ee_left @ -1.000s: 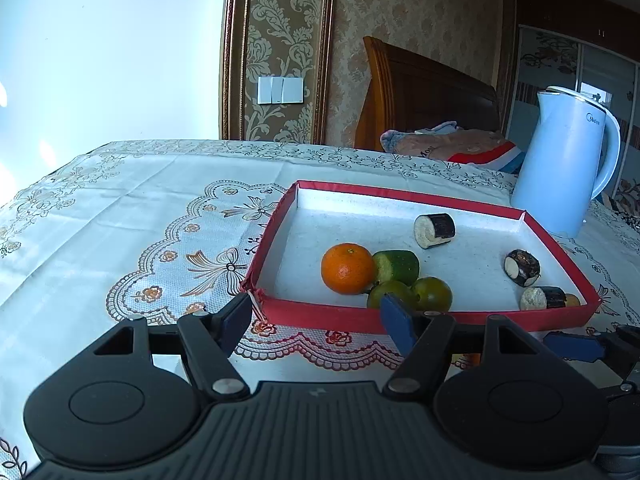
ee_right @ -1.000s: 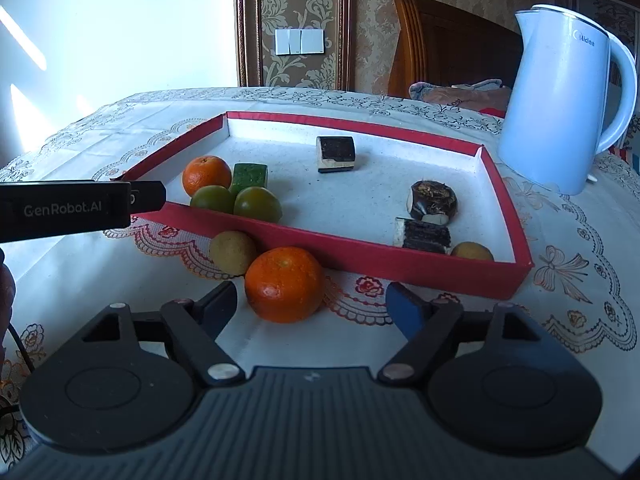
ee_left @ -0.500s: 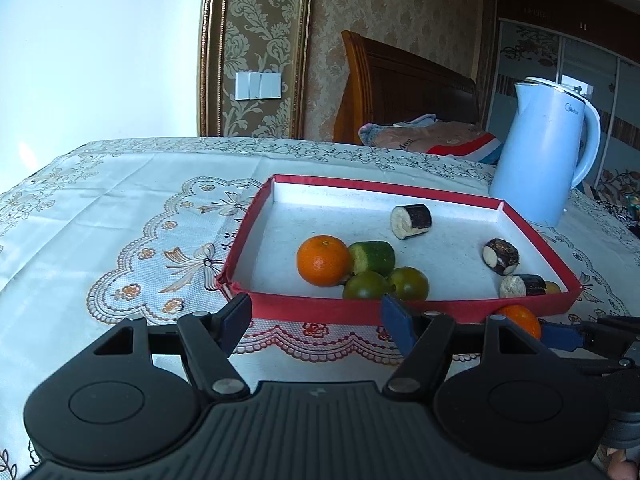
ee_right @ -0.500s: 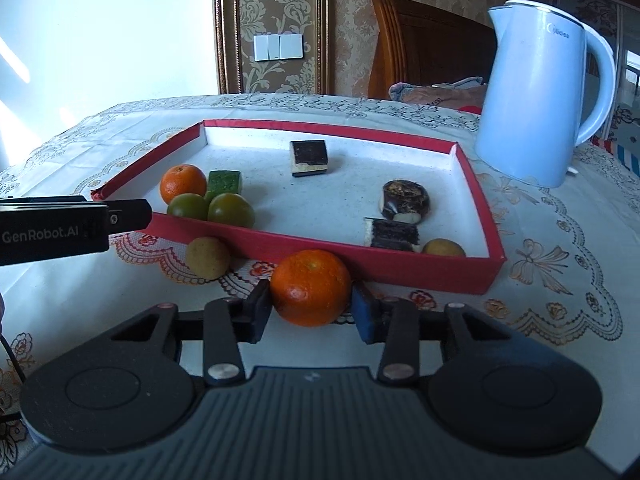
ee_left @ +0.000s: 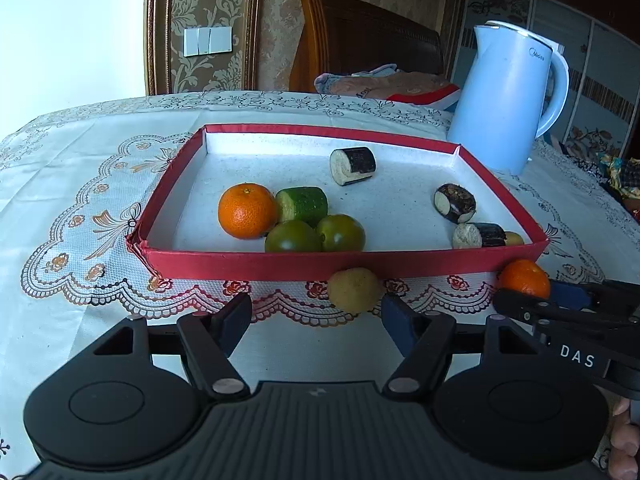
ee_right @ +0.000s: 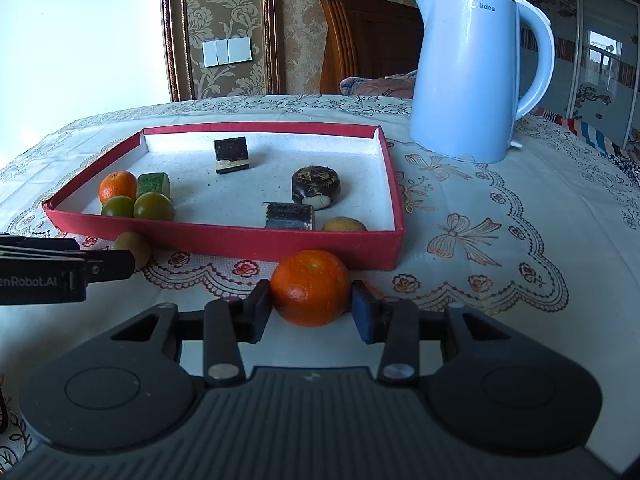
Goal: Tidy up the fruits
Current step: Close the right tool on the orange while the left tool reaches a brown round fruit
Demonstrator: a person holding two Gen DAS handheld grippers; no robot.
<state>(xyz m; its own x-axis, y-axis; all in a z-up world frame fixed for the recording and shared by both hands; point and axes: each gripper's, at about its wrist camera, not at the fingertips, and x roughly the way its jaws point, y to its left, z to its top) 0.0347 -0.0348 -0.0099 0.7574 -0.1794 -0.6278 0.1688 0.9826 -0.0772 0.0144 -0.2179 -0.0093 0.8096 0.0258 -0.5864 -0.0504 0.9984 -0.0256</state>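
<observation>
A red tray (ee_left: 280, 266) with a white floor holds an orange (ee_left: 247, 210), a green cucumber piece (ee_left: 304, 204), two green fruits (ee_left: 294, 238) and several dark-skinned cut pieces (ee_left: 354, 166). A small yellow fruit (ee_left: 354, 290) lies on the cloth against the tray's near wall. My left gripper (ee_left: 315, 312) stands open just short of it, the fruit nearer the right fingertip. My right gripper (ee_right: 311, 308) is shut on a second orange (ee_right: 311, 286) in front of the tray's near right corner (ee_right: 394, 248). Whether that orange rests on the cloth I cannot tell.
A pale blue kettle (ee_right: 468, 72) stands on the tablecloth behind and right of the tray. A small yellow fruit (ee_right: 344, 225) lies in the tray's near right corner. A wooden chair back (ee_left: 360, 36) with folded cloth is beyond the table. Part of a hand (ee_left: 624, 444) shows at lower right.
My right gripper's jaws closed on the orange in front of the tray. My left gripper came nearer the tray's front, bringing the yellow fruit into view between its fingertips.
</observation>
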